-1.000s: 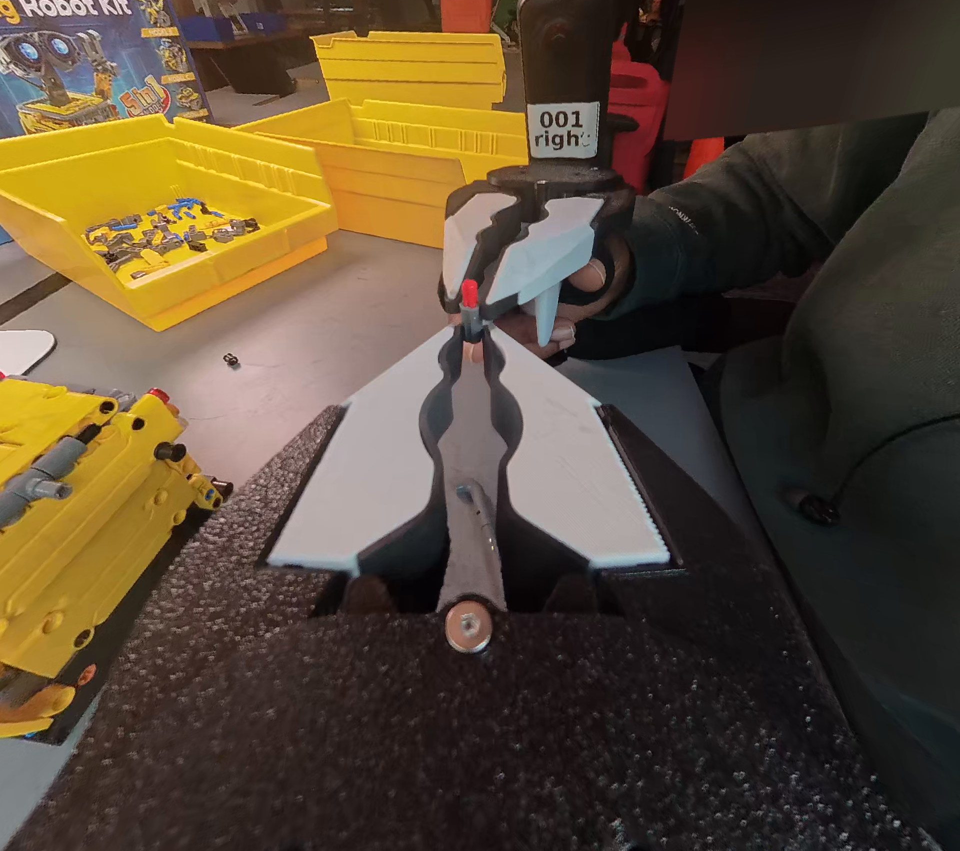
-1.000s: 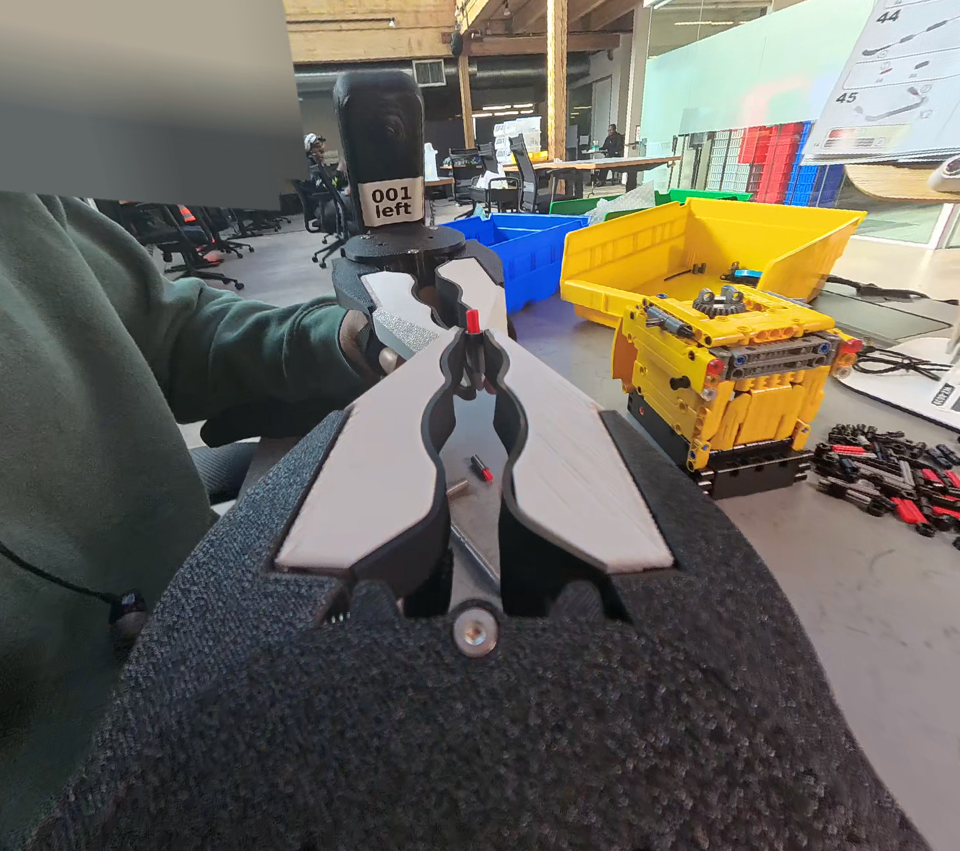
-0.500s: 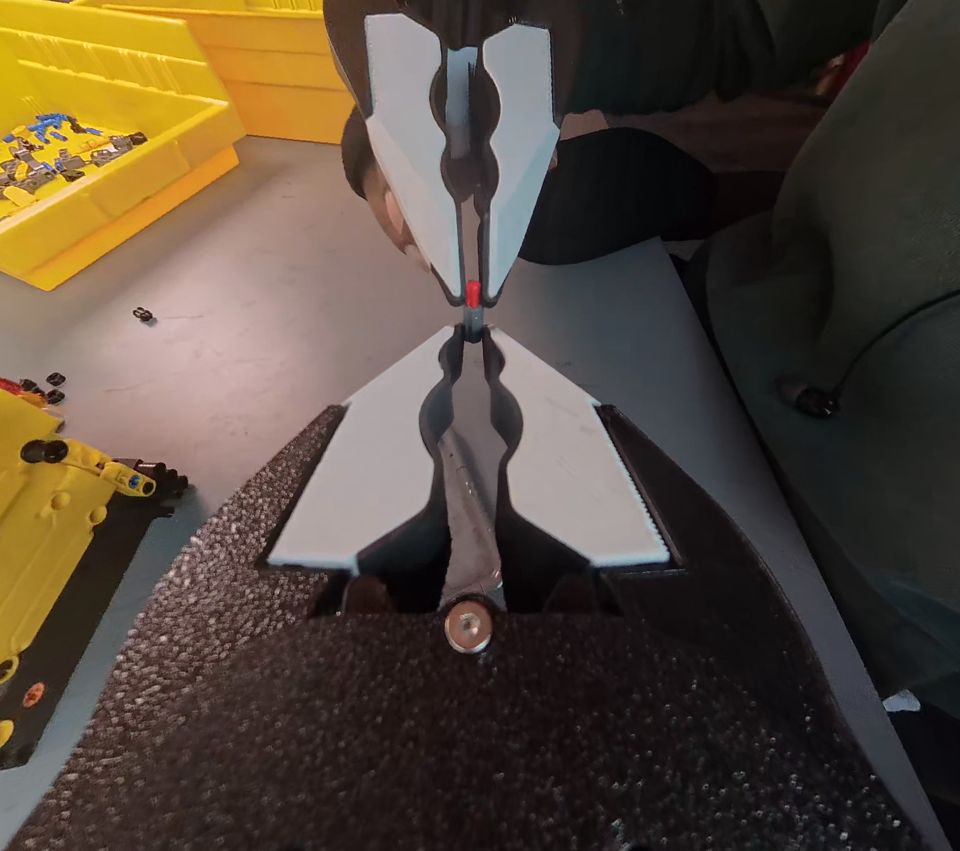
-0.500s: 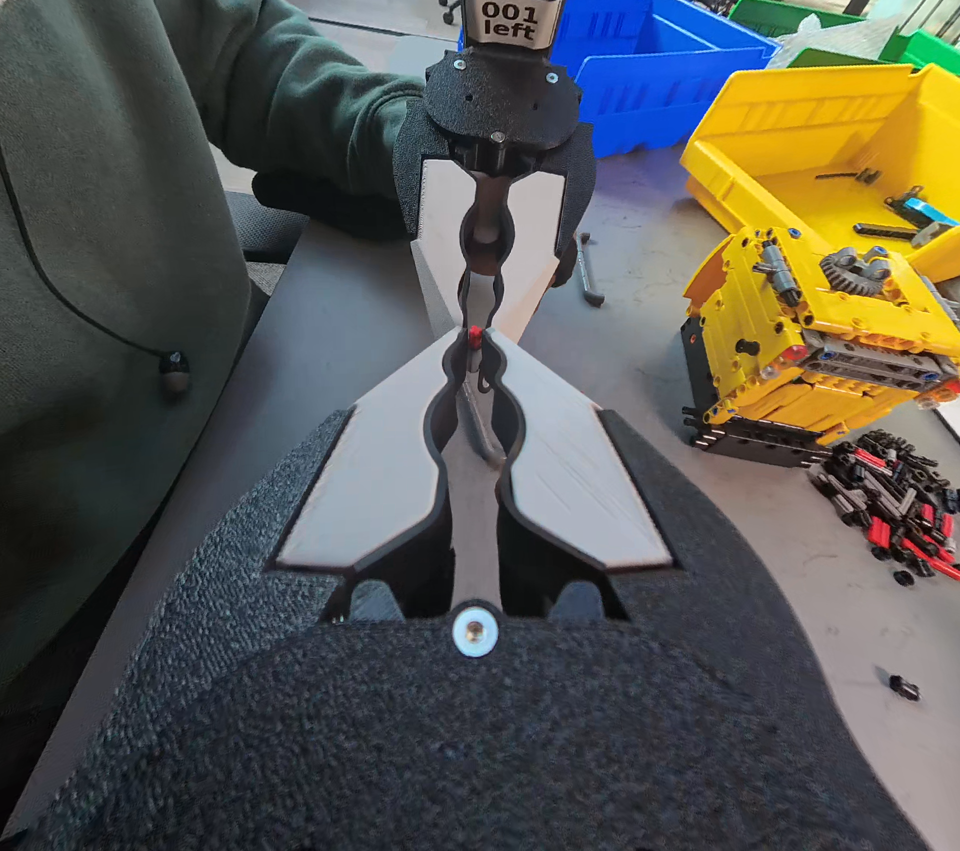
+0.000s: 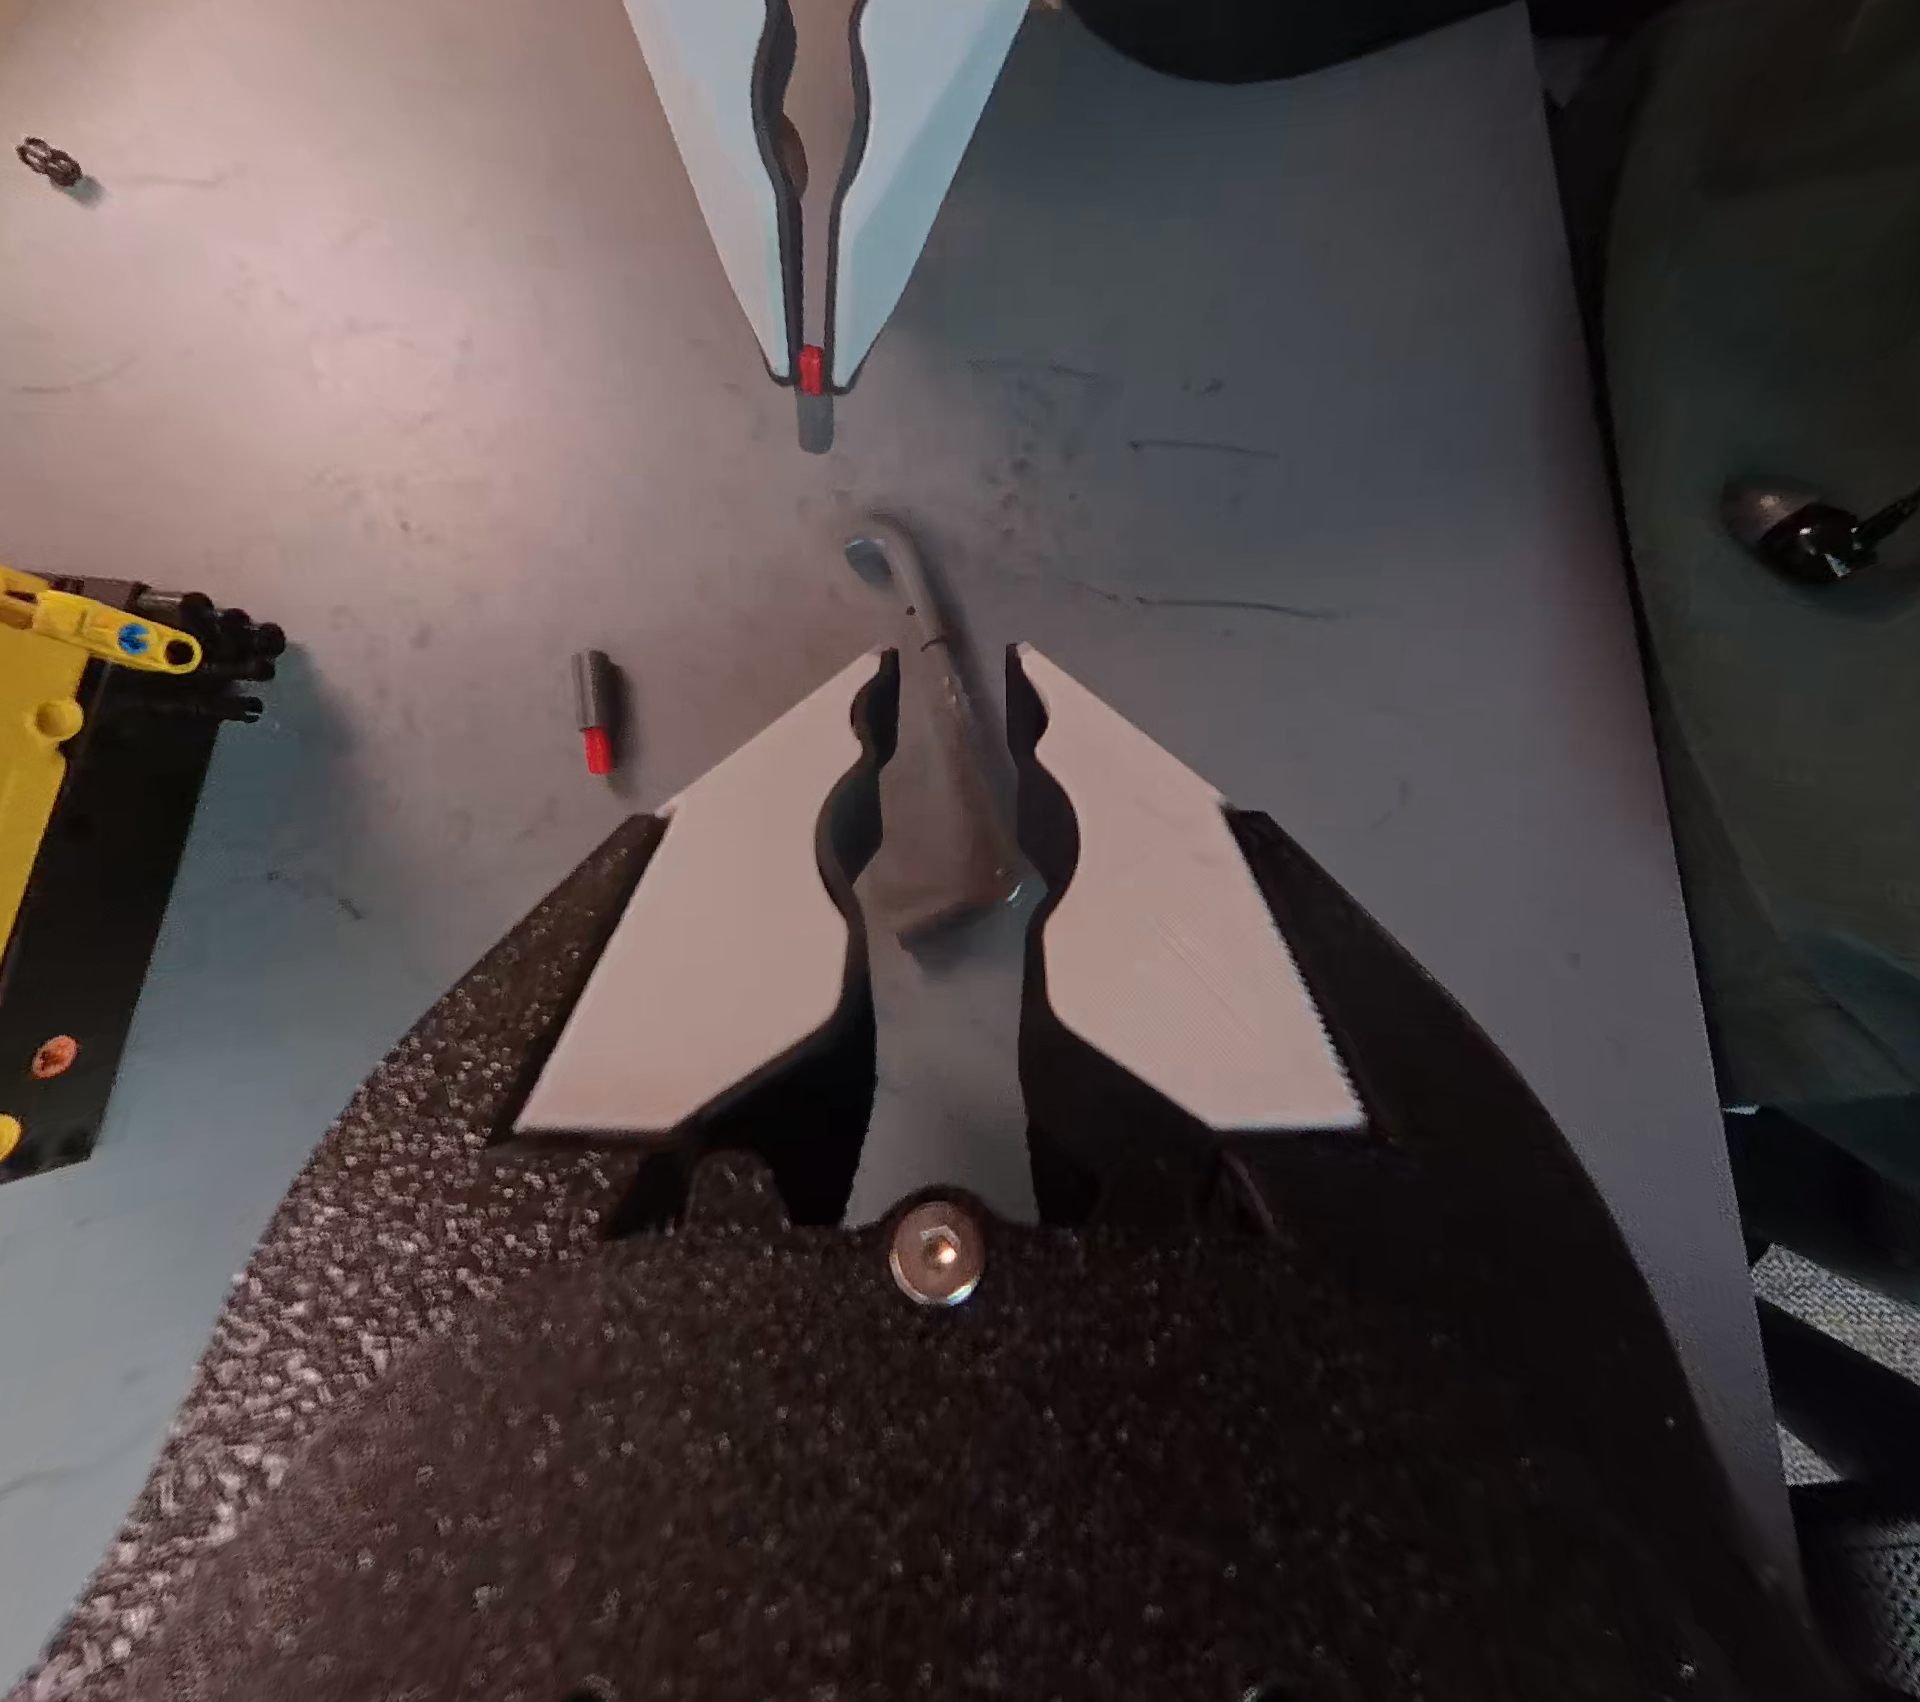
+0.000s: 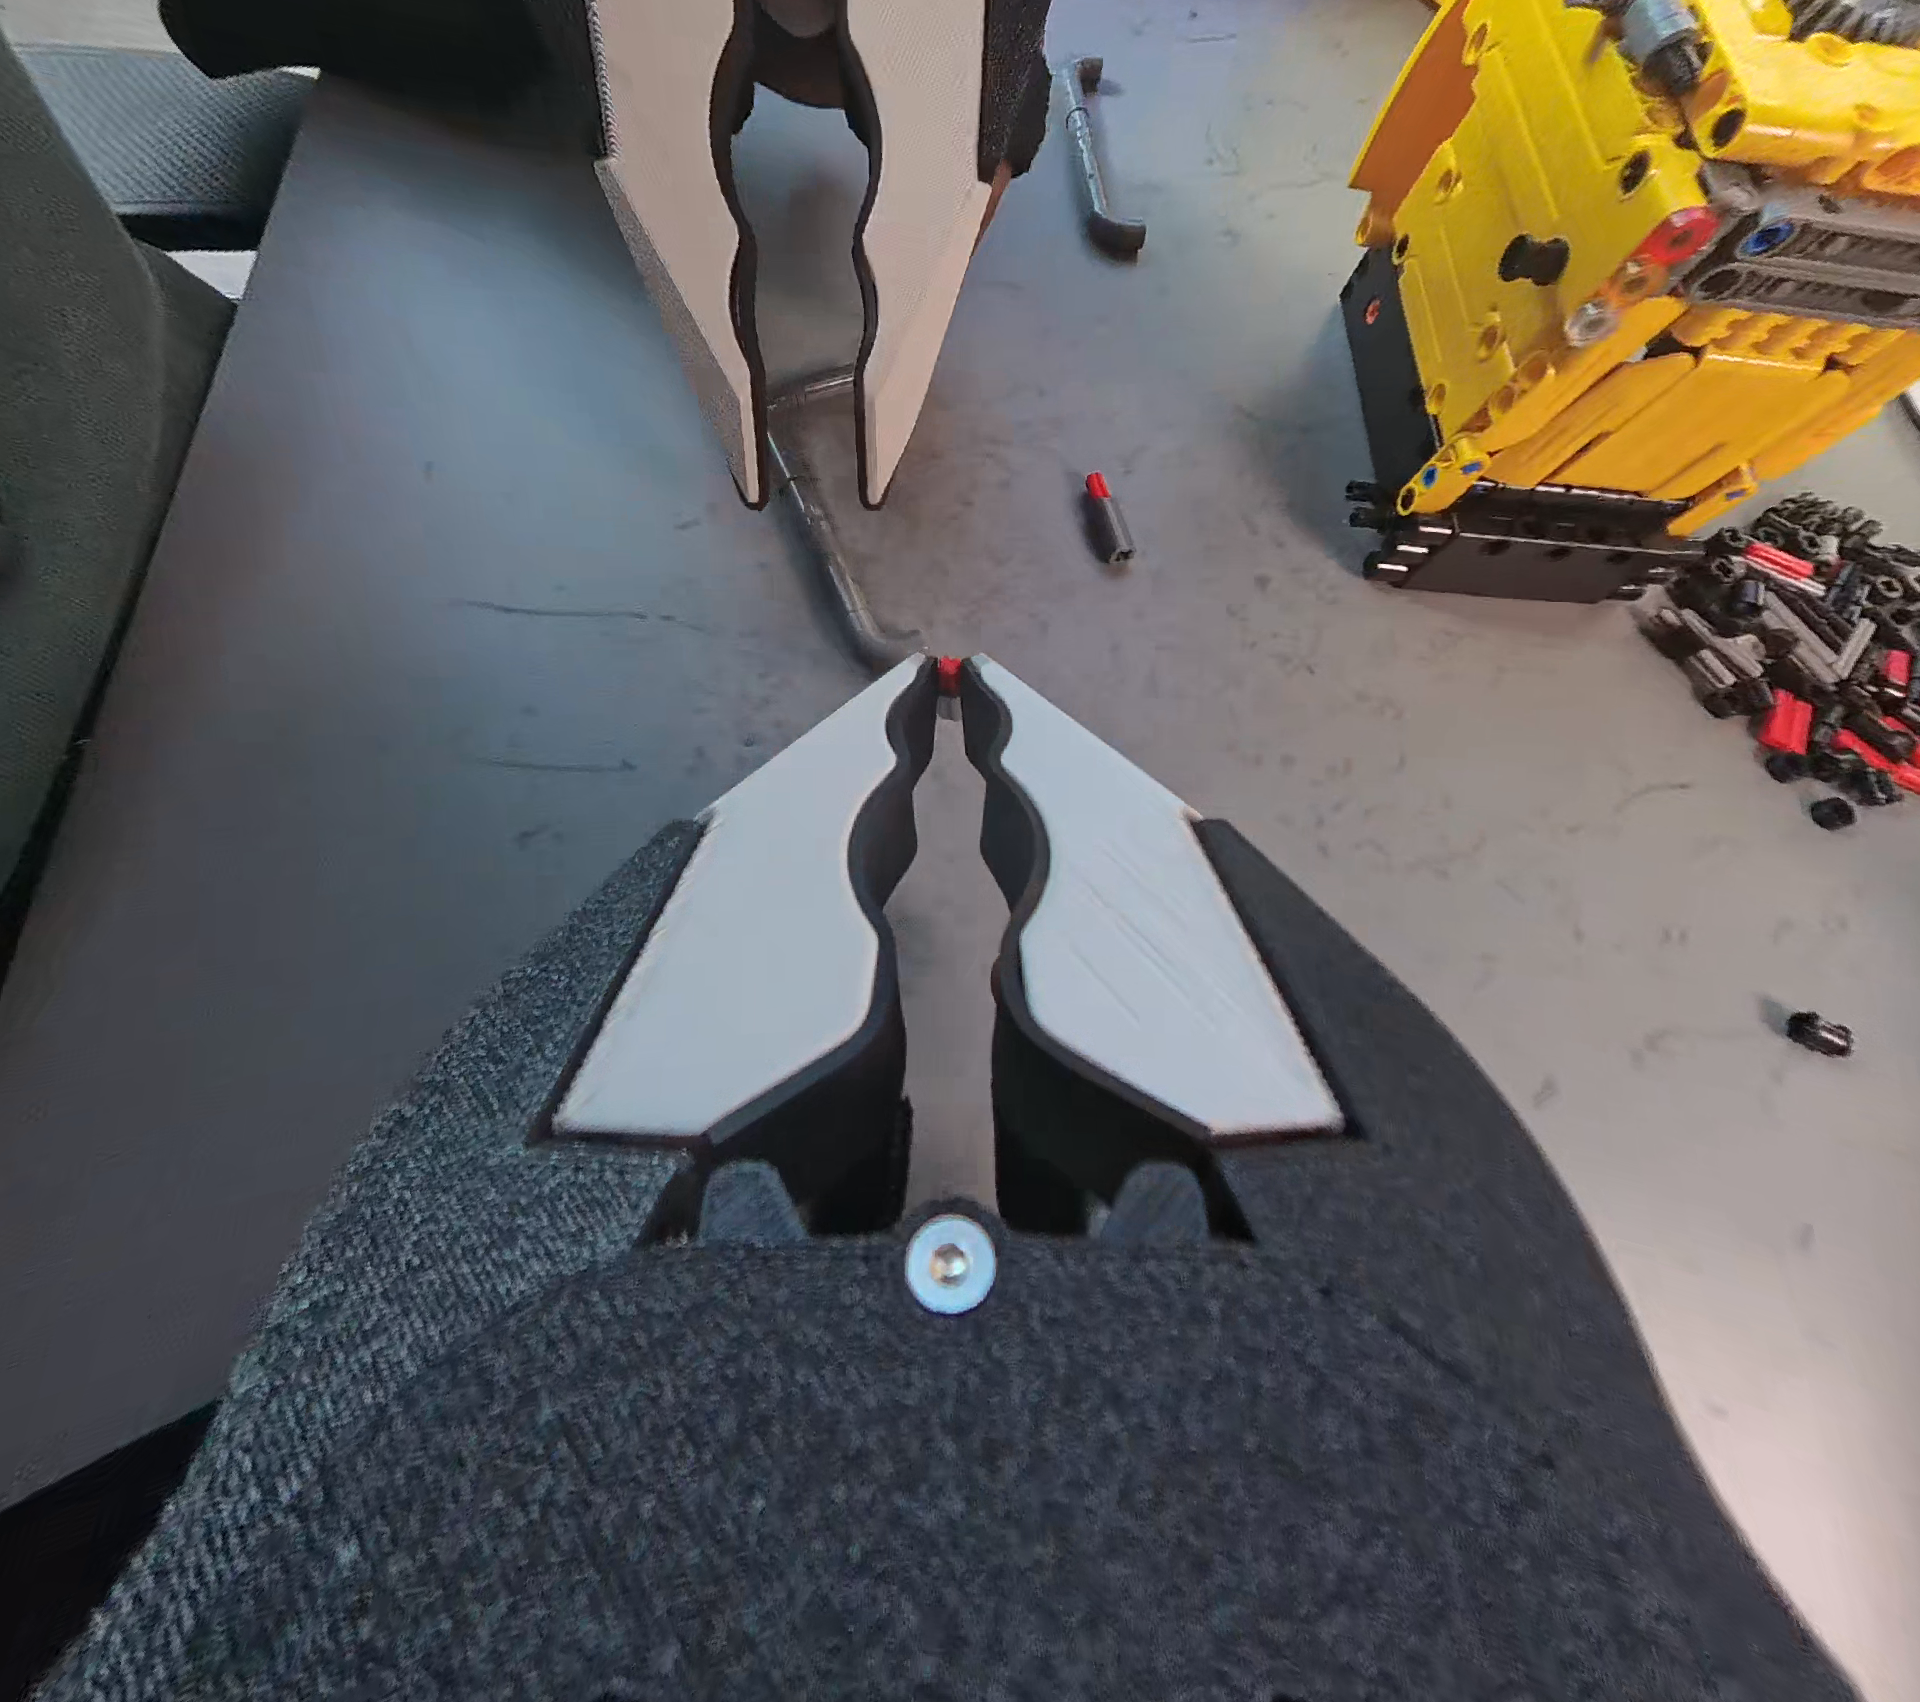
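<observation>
The right gripper (image 6: 945, 665) is pinched nearly closed on a small pin (image 6: 948, 673), clamping its red end between the fingertips, the grey end sticking out past the tips in the left wrist view (image 5: 814, 416). It hangs over the grey desk (image 6: 416, 717), tips pointing toward the left gripper (image 5: 948, 650), which faces it a short way off with its fingers parted and nothing between them. Under the left gripper a bent metal rod (image 5: 925, 613) lies flat on the desk, running from between those fingers out toward the right gripper's tips. A second red-and-grey pin (image 6: 1110, 518) lies loose on the desk beside the rod, between it and the yellow brick model (image 6: 1621, 250), which stands on a black base farther in from the near edge. Just beside the model's base sits a heap of black and red pins (image 6: 1808, 676), with a single black pin (image 6: 1820, 1034) apart from it. A dark bent bar (image 6: 1091, 166) lies on the desk beyond the left gripper.
</observation>
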A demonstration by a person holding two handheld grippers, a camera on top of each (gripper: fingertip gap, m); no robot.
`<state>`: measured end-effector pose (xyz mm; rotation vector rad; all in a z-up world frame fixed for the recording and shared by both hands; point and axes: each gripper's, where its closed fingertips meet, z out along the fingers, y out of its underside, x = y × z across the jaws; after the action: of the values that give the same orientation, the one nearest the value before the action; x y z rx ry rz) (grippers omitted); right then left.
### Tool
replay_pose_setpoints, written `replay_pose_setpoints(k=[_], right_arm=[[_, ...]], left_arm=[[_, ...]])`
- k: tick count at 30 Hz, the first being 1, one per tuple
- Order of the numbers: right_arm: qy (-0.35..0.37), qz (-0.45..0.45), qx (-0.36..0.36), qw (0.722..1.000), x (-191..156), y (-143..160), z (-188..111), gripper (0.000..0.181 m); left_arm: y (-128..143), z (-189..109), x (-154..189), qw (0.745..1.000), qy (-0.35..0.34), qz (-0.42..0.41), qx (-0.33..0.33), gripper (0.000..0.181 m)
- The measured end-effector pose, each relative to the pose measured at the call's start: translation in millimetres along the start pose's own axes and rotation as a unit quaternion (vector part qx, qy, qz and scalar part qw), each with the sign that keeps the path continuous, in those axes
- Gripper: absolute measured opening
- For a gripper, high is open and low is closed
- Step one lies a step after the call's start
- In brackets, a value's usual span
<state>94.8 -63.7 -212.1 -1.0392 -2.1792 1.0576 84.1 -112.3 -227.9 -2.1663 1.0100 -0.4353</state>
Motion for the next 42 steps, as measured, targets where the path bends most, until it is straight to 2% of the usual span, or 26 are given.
replay_pose_setpoints(k=[3,10,16,20,24,27,29,36,42], right_arm=[[-0.004,-0.011,-0.012,1.0,-1.2,5.7,3.4,0.004],[-0.007,-0.008,-0.018,1.0,-2.2,13.2,4.0,0.004],[0.002,-0.03,0.007,1.0,0.0,1.4,-6.9,0.023],[0.011,-0.128,0.037,0.991,-12.1,-26.2,-23.9,0.025],[0.019,-0.188,0.013,0.982,-24.7,-22.5,-18.6,0.025],[0.017,-0.172,-0.019,0.985,-22.1,-3.8,-19.2,0.023],[-0.022,-0.147,-0.049,0.988,-29.7,12.4,-19.7,0.021],[-0.048,-0.118,-0.12,0.985,-16.0,40.9,-29.0,0.02],[-0.032,-0.079,-0.126,0.988,-14.0,48.0,-23.8,0.019]], left_arm=[[13.7,6.4,1.4,0.999,-0.004,0.009,-0.045,0.02],[14.5,7.2,-1.7,0.999,0.005,-0.022,-0.039,0.006],[-1.2,-2.8,0.2,0.995,0.055,-0.076,0.02,0.005],[-18.5,-12.9,1.2,0.984,0.105,-0.126,0.068,0.006],[-28.8,-16.9,1.7,0.971,0.151,-0.165,0.09,0.006],[-21.9,-12.3,-1.4,0.972,0.141,-0.171,0.074,0.006],[-16.3,-9.2,-0.3,0.976,0.133,-0.165,0.056,0.006],[6.3,12.9,3.3,0.994,0.064,-0.08,-0.048,0.006],[-0.7,9.7,2.3,0.996,0.051,-0.065,-0.03,0.015]])
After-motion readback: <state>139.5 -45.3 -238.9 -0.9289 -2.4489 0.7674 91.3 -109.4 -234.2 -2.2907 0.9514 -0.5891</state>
